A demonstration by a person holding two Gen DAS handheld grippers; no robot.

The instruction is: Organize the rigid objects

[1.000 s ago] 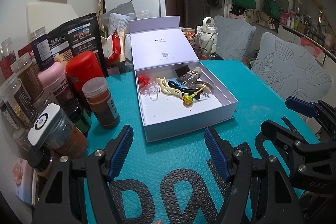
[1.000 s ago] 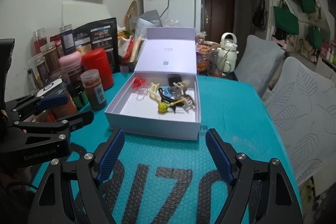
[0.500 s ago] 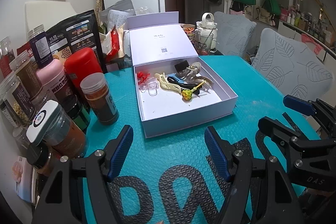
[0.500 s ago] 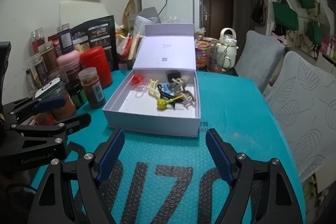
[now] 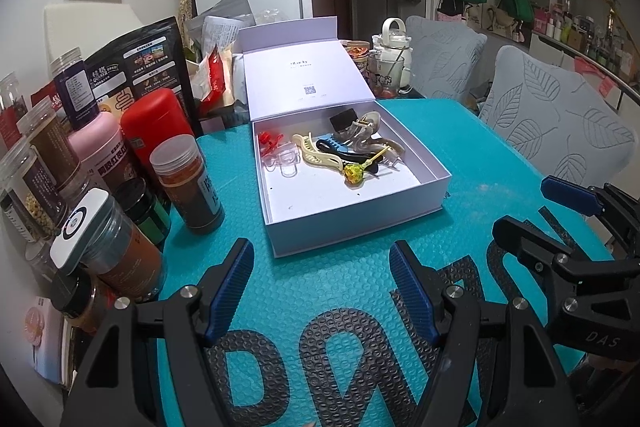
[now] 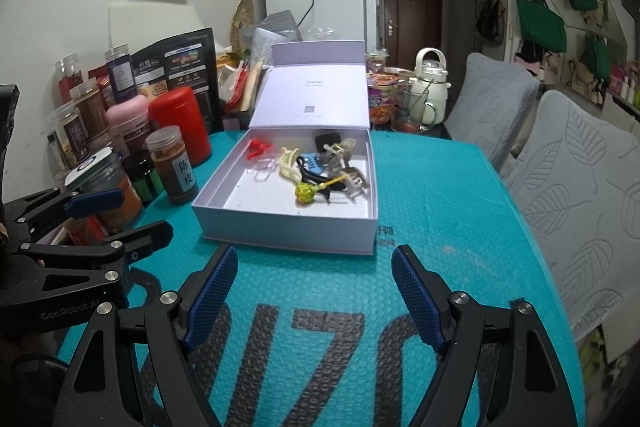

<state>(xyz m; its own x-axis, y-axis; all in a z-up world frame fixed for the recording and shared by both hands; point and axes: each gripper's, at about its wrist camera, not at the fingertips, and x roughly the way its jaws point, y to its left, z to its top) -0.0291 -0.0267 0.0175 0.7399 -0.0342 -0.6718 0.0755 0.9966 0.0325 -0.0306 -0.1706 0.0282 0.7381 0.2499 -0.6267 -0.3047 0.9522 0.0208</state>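
Here, the left gripper (image 5: 322, 281) and right gripper (image 6: 314, 287) are hovering wide-fingered and empty over the teal mat (image 6: 432, 187), facing the open white box (image 5: 360, 215) holding hair clips (image 5: 320, 155).

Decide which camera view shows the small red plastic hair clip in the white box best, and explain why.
The left wrist view: the small red plastic hair clip lies near the white cardboard box wall, closer and clearer. The right wrist view shows it smaller, at the far corner.

White box (image 5: 352, 215), lid raised, centre frame on teal mat (image 5: 472, 163): holds cream hair claw (image 5: 316, 155), red clip (image 5: 267, 139), yellow lollipop (image 5: 356, 174). Left gripper (image 5: 322, 281), bottom, jaws apart, empty. Spice jar (image 5: 188, 183) left of box.
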